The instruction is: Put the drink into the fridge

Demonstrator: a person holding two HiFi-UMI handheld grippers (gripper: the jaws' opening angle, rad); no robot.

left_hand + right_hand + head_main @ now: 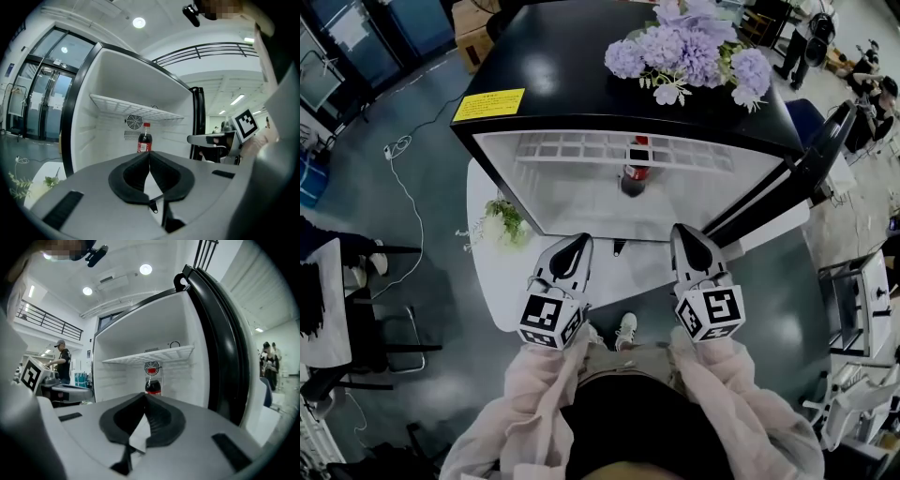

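Observation:
A dark cola bottle with a red cap and label stands upright inside the open white fridge, under its wire shelf. It shows ahead as the bottle in the left gripper view and the bottle in the right gripper view. My left gripper and right gripper hover in front of the fridge, apart from the bottle. Both are shut with nothing between their jaws: left gripper, right gripper.
The fridge door hangs open to the right. Purple flowers sit on the fridge's black top. A white table with a small plant lies below the fridge. Chairs stand at the left. People are at the far right.

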